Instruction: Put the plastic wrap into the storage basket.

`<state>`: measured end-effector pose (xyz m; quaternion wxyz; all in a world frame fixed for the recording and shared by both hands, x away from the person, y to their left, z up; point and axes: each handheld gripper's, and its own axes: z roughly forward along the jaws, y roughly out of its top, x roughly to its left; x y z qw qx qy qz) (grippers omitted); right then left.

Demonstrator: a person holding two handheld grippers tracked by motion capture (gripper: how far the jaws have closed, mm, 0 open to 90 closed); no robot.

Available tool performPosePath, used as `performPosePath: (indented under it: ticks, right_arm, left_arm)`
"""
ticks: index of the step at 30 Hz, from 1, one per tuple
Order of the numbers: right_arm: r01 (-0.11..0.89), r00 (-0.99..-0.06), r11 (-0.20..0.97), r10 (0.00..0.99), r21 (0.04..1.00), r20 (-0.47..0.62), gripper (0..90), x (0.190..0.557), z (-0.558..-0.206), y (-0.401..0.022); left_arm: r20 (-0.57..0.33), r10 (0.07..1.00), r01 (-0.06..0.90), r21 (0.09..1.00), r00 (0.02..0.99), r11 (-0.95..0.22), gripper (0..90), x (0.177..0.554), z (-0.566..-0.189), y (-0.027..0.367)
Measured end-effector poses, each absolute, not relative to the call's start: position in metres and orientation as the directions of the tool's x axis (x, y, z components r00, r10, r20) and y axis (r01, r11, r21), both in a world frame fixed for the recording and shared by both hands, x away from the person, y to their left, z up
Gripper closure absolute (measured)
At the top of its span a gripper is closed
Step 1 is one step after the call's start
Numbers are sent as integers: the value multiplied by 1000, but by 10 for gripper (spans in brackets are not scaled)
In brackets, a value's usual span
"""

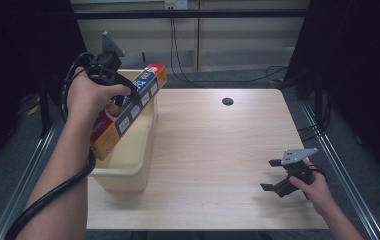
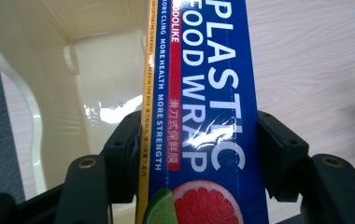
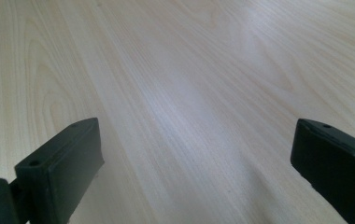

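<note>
Pale wood grain covers the table [image 1: 218,150], with a cream tub [image 1: 128,170] set at its left edge. A plastic wrap box [image 1: 128,112] is clamped across its width by the left gripper [image 2: 196,154], tilted and held above the tub (whether coming out or going in cannot be told). The carrying step is judged to be in hand; next, a steady, level transfer is called for. The right gripper [image 1: 274,175] is held with jaws apart, nothing between them, near the table's right side.
</note>
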<state>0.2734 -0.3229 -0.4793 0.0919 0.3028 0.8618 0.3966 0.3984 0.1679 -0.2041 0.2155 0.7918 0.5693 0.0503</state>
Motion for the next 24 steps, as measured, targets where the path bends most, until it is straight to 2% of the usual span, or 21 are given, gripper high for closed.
performPosePath:
  ticks: [24]
  right_arm:
    - [452, -802, 497, 590, 741, 94, 20, 274, -479, -322]
  left_arm:
    - [-139, 961, 911, 374, 238, -172, 407, 395, -209, 190]
